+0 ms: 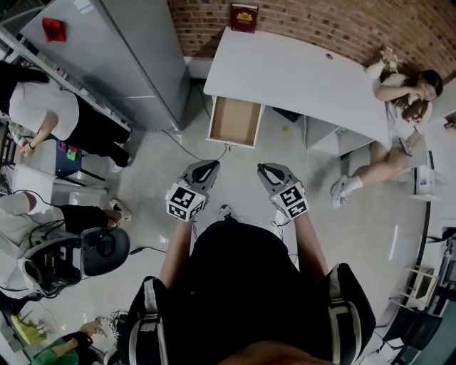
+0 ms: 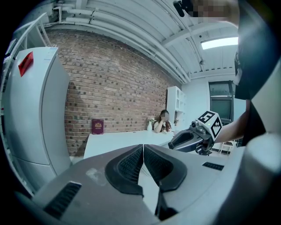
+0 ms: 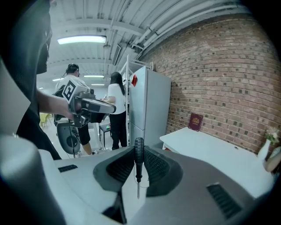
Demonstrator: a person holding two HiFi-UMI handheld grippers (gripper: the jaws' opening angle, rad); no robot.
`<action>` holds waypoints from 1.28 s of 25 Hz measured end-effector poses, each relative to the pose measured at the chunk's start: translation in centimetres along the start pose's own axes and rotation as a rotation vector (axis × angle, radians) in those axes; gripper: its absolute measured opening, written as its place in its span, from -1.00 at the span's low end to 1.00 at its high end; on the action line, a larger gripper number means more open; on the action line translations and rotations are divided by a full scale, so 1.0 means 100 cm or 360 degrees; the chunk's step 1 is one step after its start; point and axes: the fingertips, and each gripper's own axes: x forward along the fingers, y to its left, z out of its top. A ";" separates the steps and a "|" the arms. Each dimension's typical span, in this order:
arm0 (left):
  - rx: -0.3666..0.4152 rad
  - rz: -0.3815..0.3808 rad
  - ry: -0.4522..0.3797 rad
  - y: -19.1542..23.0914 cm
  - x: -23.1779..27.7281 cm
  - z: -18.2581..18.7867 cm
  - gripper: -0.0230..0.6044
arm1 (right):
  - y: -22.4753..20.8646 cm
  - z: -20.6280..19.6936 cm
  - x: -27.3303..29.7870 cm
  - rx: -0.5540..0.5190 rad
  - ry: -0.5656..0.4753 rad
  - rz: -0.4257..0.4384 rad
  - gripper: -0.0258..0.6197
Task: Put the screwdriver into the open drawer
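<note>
- Screwdriver (image 3: 138,163) is in my right gripper, well short of the open drawer (image 1: 234,121).
- My left gripper (image 2: 143,147) has its jaws together, ribbed pads touching along their length, with nothing between them.
- My right gripper (image 1: 271,170) is clamped on the screwdriver's black ribbed handle. The handle stands at the jaw tips and the thin metal shaft points back toward the gripper body.
- At the far left of the head view, people stand beside a tall grey cabinet (image 1: 128,57) that has something red on top.
- The drawer hangs pulled out under the left end of the white table (image 1: 299,71). Its wooden bottom is bare.
- A dark red book (image 1: 244,18) stands at the table's far edge against the brick wall (image 1: 335,21).
- At the right end of the table a person (image 1: 399,100) sits on the pale grey floor (image 1: 242,160).
- Both forearms reach forward from the operator's body. The grippers are held side by side over the floor, near each other but apart.
- Their jaws point toward the drawer, and the marker cubes face up at the head camera.
</note>
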 end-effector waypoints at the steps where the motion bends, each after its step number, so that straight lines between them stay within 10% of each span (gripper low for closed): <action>1: 0.0002 0.0004 -0.0002 0.006 -0.002 0.000 -0.87 | 0.000 0.003 0.006 -0.0008 -0.0006 0.0002 -0.54; 32: -0.0086 -0.0013 -0.0065 0.071 -0.012 -0.008 -0.87 | -0.001 0.014 0.067 -0.0098 0.0116 0.0035 -0.54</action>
